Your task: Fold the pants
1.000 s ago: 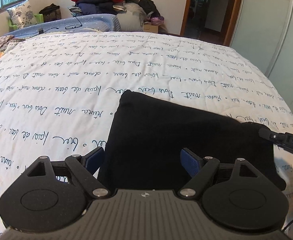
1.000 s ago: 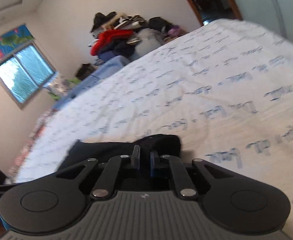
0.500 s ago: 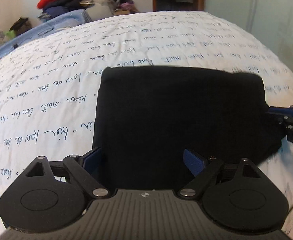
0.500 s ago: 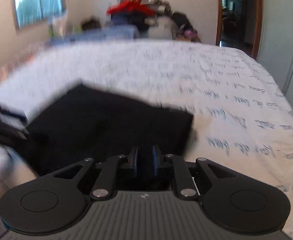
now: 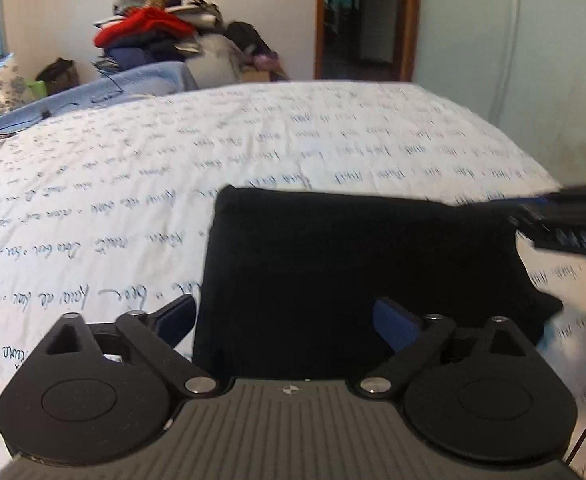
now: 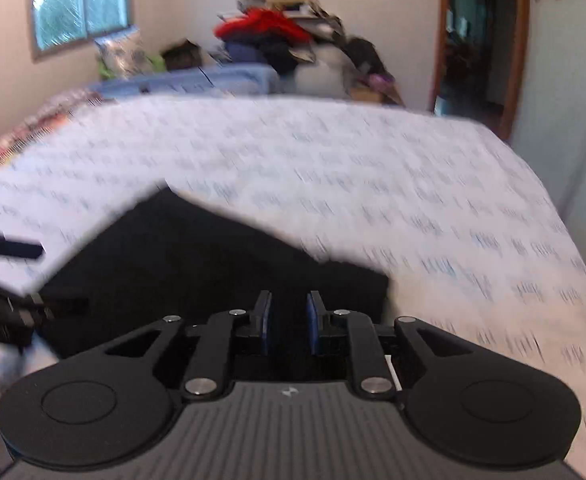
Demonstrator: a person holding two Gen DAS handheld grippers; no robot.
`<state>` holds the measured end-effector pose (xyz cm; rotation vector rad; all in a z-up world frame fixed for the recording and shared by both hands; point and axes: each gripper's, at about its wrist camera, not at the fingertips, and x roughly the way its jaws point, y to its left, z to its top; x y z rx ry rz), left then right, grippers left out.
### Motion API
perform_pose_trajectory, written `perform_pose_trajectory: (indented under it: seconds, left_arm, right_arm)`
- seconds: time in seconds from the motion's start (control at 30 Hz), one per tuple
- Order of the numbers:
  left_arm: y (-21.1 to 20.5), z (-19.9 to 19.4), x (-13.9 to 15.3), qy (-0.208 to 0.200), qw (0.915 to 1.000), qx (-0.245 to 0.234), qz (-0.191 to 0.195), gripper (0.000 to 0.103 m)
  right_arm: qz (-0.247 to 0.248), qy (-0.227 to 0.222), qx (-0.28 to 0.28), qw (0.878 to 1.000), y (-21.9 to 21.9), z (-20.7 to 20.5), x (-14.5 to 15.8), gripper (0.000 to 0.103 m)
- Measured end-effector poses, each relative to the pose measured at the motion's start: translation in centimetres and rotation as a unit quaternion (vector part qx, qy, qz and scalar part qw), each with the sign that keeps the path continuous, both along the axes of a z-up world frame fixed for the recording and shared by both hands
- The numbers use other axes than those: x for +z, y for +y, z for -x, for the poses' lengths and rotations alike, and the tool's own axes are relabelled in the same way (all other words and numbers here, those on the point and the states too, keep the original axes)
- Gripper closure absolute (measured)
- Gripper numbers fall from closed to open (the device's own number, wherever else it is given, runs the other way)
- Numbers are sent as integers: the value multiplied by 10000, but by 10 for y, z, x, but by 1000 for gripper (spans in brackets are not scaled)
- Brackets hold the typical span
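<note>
The black pants (image 5: 353,260) lie folded into a flat rectangle on the white script-printed bed sheet (image 5: 173,160). My left gripper (image 5: 285,306) hovers over the near edge of the pants, its jaws opening wide, with nothing gripped between the blue pads. At the pants' right end my right gripper (image 5: 565,220) shows as a blurred dark shape. In the right wrist view the right gripper (image 6: 289,298) hangs above the pants (image 6: 197,256) with a narrow gap between its pads and no cloth in it. One of the left gripper's fingers (image 6: 17,249) pokes in from the left.
A pile of clothes (image 5: 153,36) with a red garment on top and a blue blanket (image 5: 133,84) sit beyond the bed's far side. A doorway (image 5: 365,20) and a pale wardrobe front (image 5: 533,60) stand to the right. A window (image 6: 77,0) is at the far left.
The right gripper went from shut at the pants' corner to slightly parted, rolled level and rose away from the cloth. The left gripper's jaws spread a little wider. The pants stayed flat.
</note>
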<state>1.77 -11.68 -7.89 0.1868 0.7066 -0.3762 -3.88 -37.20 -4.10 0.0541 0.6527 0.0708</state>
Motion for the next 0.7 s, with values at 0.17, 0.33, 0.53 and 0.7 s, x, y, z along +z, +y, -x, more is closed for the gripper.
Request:
perform_pose_trajectory:
  seconds: [0.17,0.33,0.53,0.7]
  left_arm:
    - [3,-13,-26,771,9969,87,-147,9]
    - [10,-7,-21,665,9977,93,-127,12]
    - [21,-20,0,64,9986,315,411,6]
    - [6,-38,-36,994,9947,109,239,8]
  right_arm:
    - [-655,192,1441,9872,59,-120,3,85]
    - [-224,1047,1790,9780,125,-214,-49,86]
    - [-456,535,1536,9856,97,-185,-20,86]
    - [20,982,1434,9848,87,-172,-34,86]
